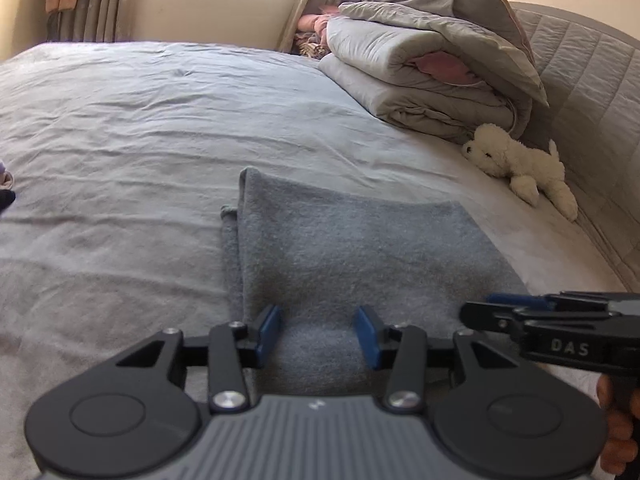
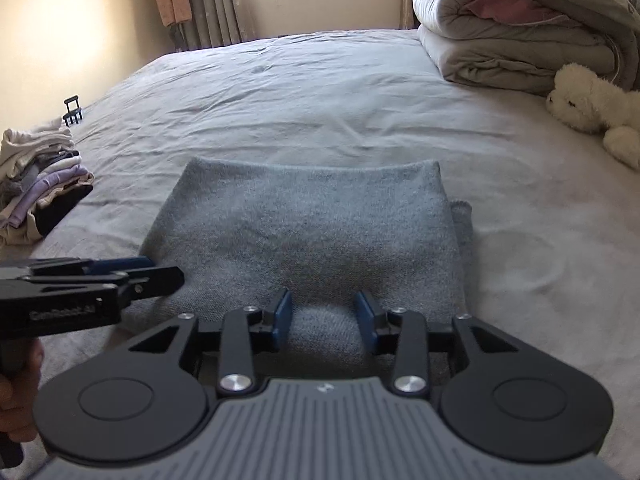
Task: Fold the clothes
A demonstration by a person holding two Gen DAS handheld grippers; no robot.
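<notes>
While spread flat on the bed sheet (image 1: 120, 128), well short of the rolled duvet (image 1: 420, 68) and diagonally down-bed from the white plush dog (image 1: 516, 160) — there, the grey sweater (image 1: 340, 248), folded to a rough rectangle, squarely under both tools. Left gripper (image 1: 318, 330) hovering at the sweater's near edge, blue pads spread wide, nothing between them. Right gripper (image 2: 323, 320) at that same near edge, jaws equally parted, empty too. Side by side over the sweater, each poking into the other's view.

Fuzzy knit, matte, a bit nubbly; thick at the far fold, with a narrower layer peeking out along one long side. Soft and floppy by the look of it, light, likely to sag and drag rather than hold shape. Not slippery — probably clingy against the wrinkled cotton sheet. Best bet: pinching both near corners through all layers, lifting evenly, laying over toward the far fold. Risk of catching only the top layer and peeling the fold open.

Beyond the sweater's left side, a stack of folded clothes (image 2: 36, 184), pale and lilac, already piled.
</notes>
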